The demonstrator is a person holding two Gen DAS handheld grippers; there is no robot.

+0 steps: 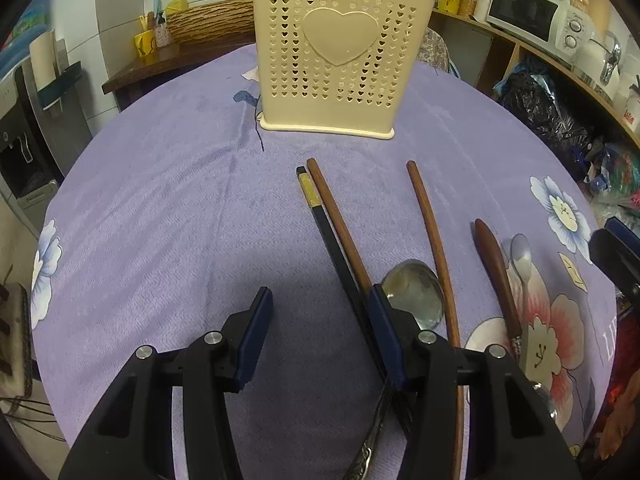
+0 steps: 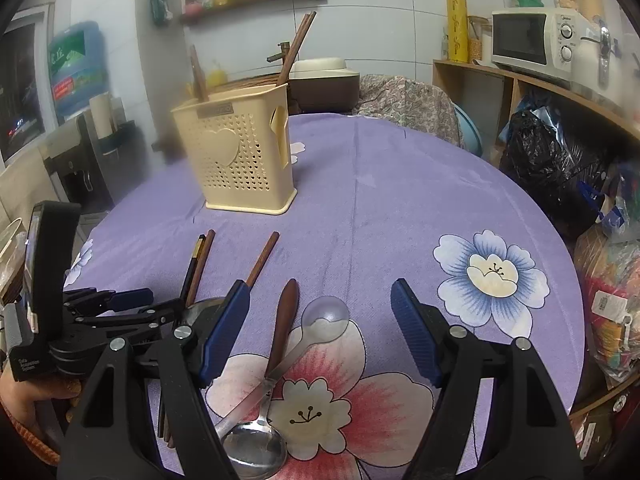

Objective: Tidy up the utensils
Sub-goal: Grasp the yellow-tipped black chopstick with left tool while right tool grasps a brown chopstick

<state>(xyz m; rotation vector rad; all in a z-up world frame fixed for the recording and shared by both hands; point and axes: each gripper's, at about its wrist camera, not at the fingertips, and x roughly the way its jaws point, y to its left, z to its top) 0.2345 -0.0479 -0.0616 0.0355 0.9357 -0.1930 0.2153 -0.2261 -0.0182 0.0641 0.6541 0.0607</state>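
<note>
A cream perforated utensil holder (image 1: 332, 60) stands at the far side of the purple tablecloth, with chopsticks sticking out; it also shows in the right wrist view (image 2: 240, 152). In front of it lie a black chopstick (image 1: 328, 236), two brown chopsticks (image 1: 340, 224) (image 1: 434, 248), a large metal spoon (image 1: 414, 292), a wooden-handled utensil (image 1: 496, 268) and a small spoon (image 1: 522, 260). My left gripper (image 1: 318, 306) is open and empty, low over the cloth beside the black chopstick. My right gripper (image 2: 320, 300) is open and empty above the wooden-handled utensil (image 2: 284, 320) and the small spoon (image 2: 324, 316).
The round table (image 2: 400, 200) wears a flowered purple cloth. A second metal spoon (image 2: 252, 452) lies near the front edge. A shelf with a microwave (image 2: 532, 40) and bags (image 2: 548, 160) stands to the right. A water dispenser (image 2: 76, 80) is at the left.
</note>
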